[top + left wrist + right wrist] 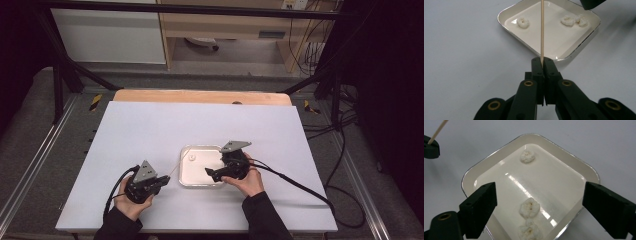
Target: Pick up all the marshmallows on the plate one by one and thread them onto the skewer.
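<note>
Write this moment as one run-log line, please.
left claw: shut on skewer | right claw: open over tray | puffs: three in tray

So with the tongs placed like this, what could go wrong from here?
1. The left tongs pinch the thin wooden skewer only at its end; it may tilt or slip when a piece is pushed on.
2. The open right tongs straddle two white puffed pieces lying close together, so closing might catch both or crush one.
3. The shallow dish could slide if nudged.

Left gripper (pixel 161 181) is clamped tight; right gripper (pixel 211 173) hovers with its jaws spread wide.
</note>
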